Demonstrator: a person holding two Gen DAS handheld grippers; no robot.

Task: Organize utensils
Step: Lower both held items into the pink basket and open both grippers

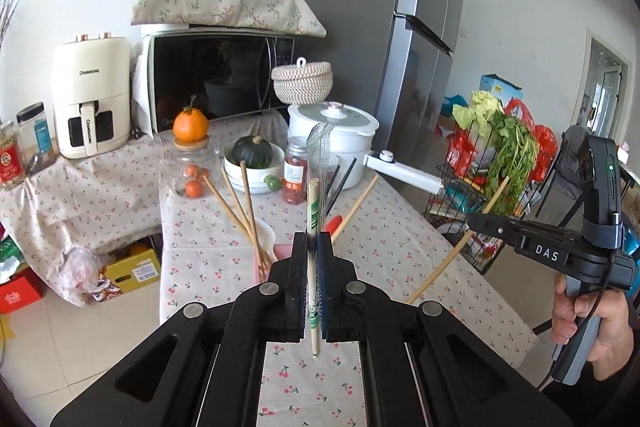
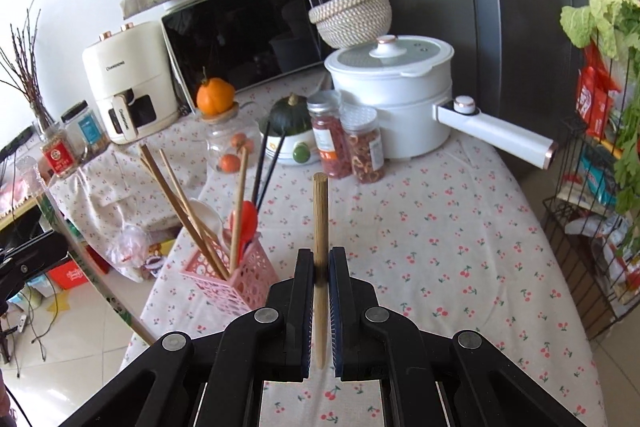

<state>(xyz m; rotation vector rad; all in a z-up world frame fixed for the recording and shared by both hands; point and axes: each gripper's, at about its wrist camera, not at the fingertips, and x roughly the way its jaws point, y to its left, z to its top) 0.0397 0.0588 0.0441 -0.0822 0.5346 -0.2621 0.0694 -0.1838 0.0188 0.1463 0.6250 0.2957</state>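
Observation:
In the left wrist view my left gripper (image 1: 313,241) is shut on a pale chopstick in a clear, green-printed wrapper (image 1: 313,203), which stands upright between the pads. In the right wrist view my right gripper (image 2: 321,257) is shut on a plain wooden chopstick (image 2: 321,211), also upright. Left of it on the table, a pink perforated utensil holder (image 2: 236,285) carries several brown chopsticks (image 2: 180,203), two black ones, a red spoon (image 2: 249,217) and a white spoon. The left view also shows the right gripper (image 1: 476,223) with its slanted chopstick (image 1: 440,267). The holder (image 1: 280,251) is mostly hidden behind my left fingers.
On the cherry-print tablecloth (image 2: 440,235) stand a white pot with a long handle (image 2: 400,99), two spice jars (image 2: 344,139) and a squash in a bowl (image 2: 290,123). A microwave (image 2: 248,39), an air fryer and a grey fridge are behind. A wire rack of vegetables (image 2: 600,187) stands at right.

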